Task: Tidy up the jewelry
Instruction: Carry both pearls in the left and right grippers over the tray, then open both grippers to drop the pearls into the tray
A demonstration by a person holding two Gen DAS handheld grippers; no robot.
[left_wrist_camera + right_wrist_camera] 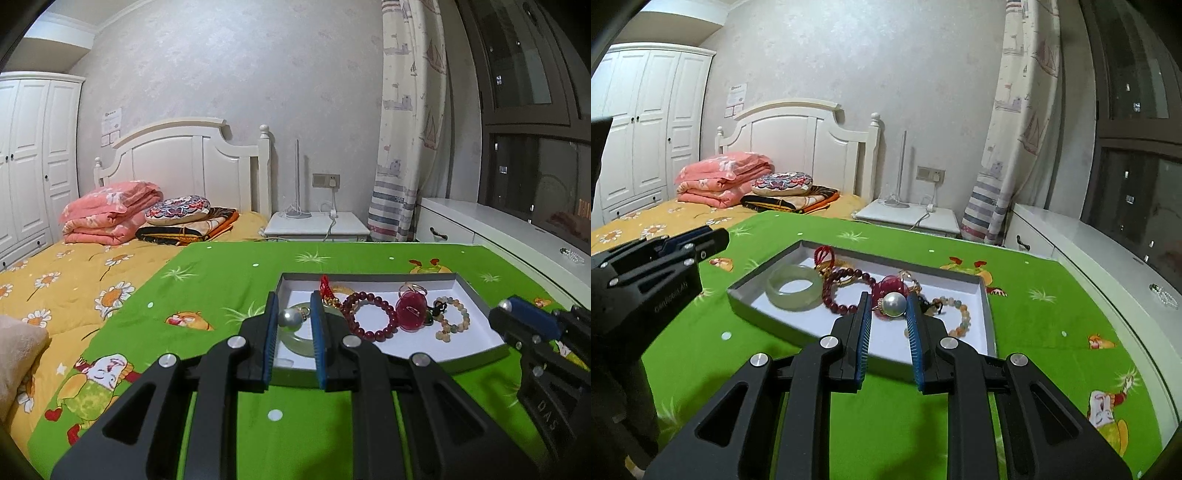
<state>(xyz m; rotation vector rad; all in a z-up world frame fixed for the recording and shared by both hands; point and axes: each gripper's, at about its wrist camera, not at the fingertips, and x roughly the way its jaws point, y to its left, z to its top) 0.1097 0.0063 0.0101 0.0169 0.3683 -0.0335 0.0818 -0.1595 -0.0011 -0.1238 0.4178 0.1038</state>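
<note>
Two pearls are in play, one in each claw. The right gripper point(888, 300) is pinched on the right pearl point(895, 303): the ball and its small gold mount fill the gap between the blue pads, above the near part of the tray point(764, 273). The left gripper point(293, 306) holds the left pearl point(290, 318) the same way. Its ball lies against one pad and its gold mount reaches toward the other, and it hangs over the bangle point(295, 341) at the tray's left end.

Each pearl looks light, hard and smooth, so I judge it likely to squirt out of a flat pinch. A grip across ball and mount together, as now, seems the safer hold, with gentle pressure because the mount may bend.

The bangle looks stiff and breakable. The red beads point(369, 315) and pale beads point(452, 319) are probably strung loosely and would sag if lifted by one side. A red ornament point(410, 312), a red knot point(325, 286) and a gold ring point(415, 287) also lie in the tray, crowded together.

The tray rests on a green cloth point(229, 280).
</note>
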